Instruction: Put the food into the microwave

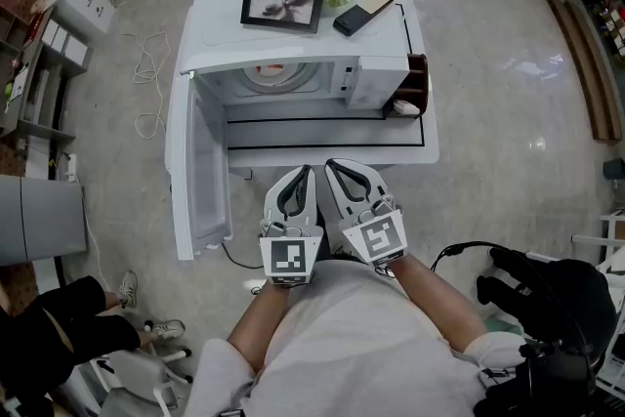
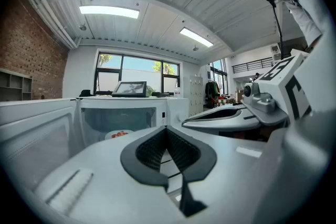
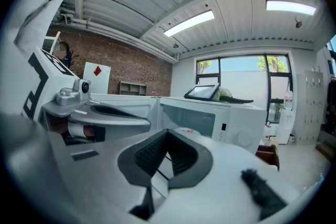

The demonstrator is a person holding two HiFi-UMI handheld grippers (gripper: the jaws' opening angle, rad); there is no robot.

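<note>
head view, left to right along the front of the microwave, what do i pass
open door → food plate inside → control panel → brown box

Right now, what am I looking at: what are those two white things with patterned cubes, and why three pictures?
No robot here: a person holds a two-jaw gripper in each hand. The head view comes from a camera on the person's head, looking down; the left gripper and right gripper show side by side, both shut and empty. The other two pictures come from cameras riding on each gripper. Ahead, on a white table, stands a microwave with its door swung open; a plate with something red-orange sits inside. A framed picture lies on top.
</note>
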